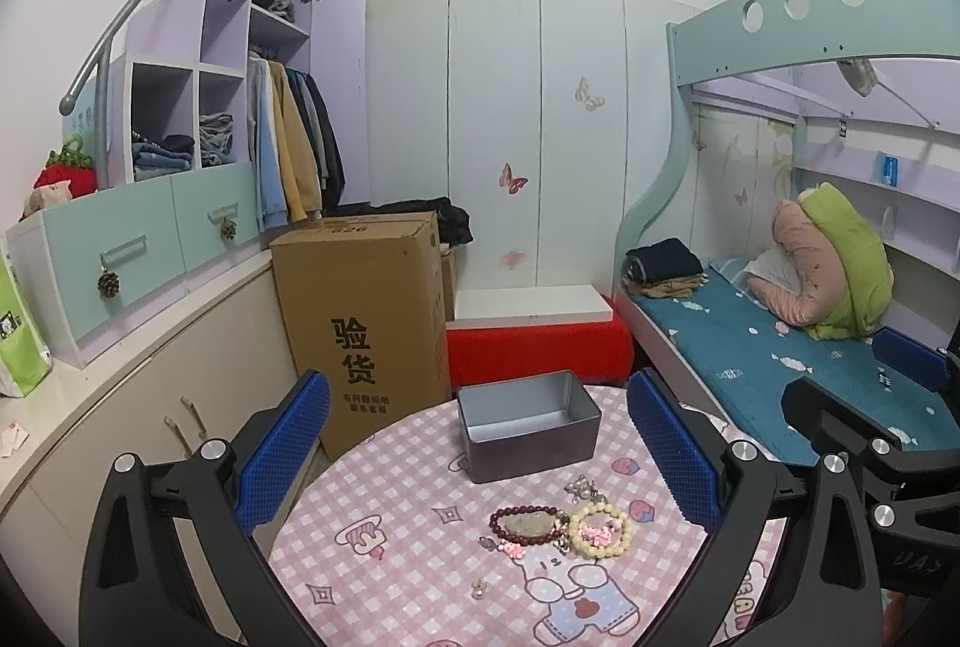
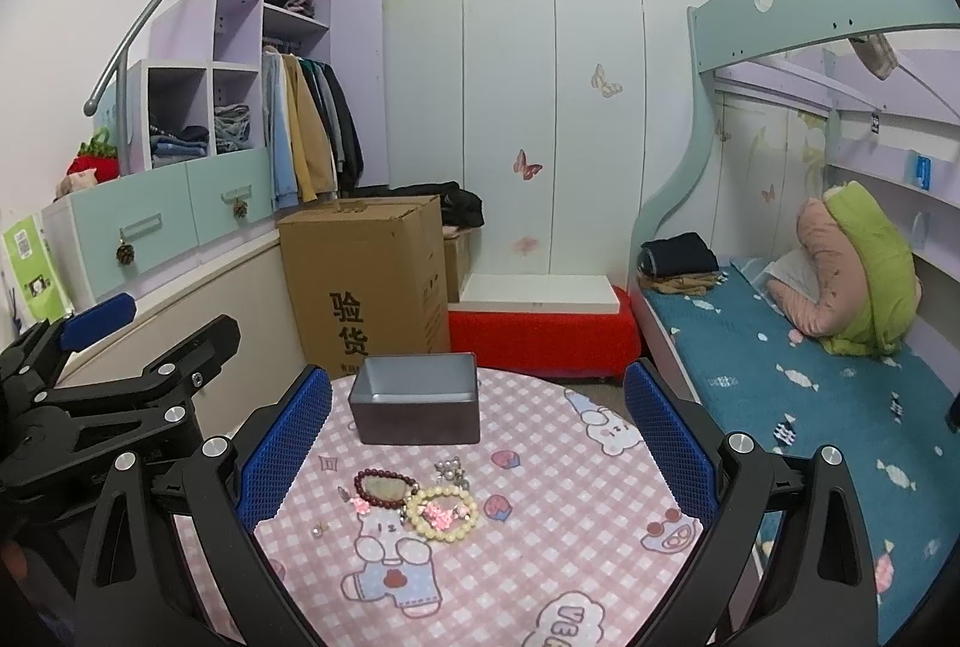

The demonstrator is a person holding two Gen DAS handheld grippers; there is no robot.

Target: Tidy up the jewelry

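An open grey metal tin (image 1: 528,425) (image 2: 415,400), with nothing inside, stands at the far side of a round table with a pink checked cloth (image 1: 390,473) (image 2: 558,527). In front of it lie a dark red bead bracelet (image 1: 528,523) (image 2: 385,487), a cream bead bracelet (image 1: 602,523) (image 2: 443,510), a silvery piece (image 1: 581,487) (image 2: 452,470) and a small earring (image 1: 478,589) (image 2: 318,529). My left gripper (image 1: 480,455) hovers open over the jewelry. My right gripper (image 2: 477,446) is open too, above the table, with nothing between its fingers.
A tall cardboard box (image 1: 366,311) (image 2: 369,281) and a red bench (image 1: 534,353) stand beyond the table. A bed with a blue cover (image 1: 780,365) (image 2: 810,395) runs along the right. Cabinets and drawers (image 1: 120,251) line the left wall.
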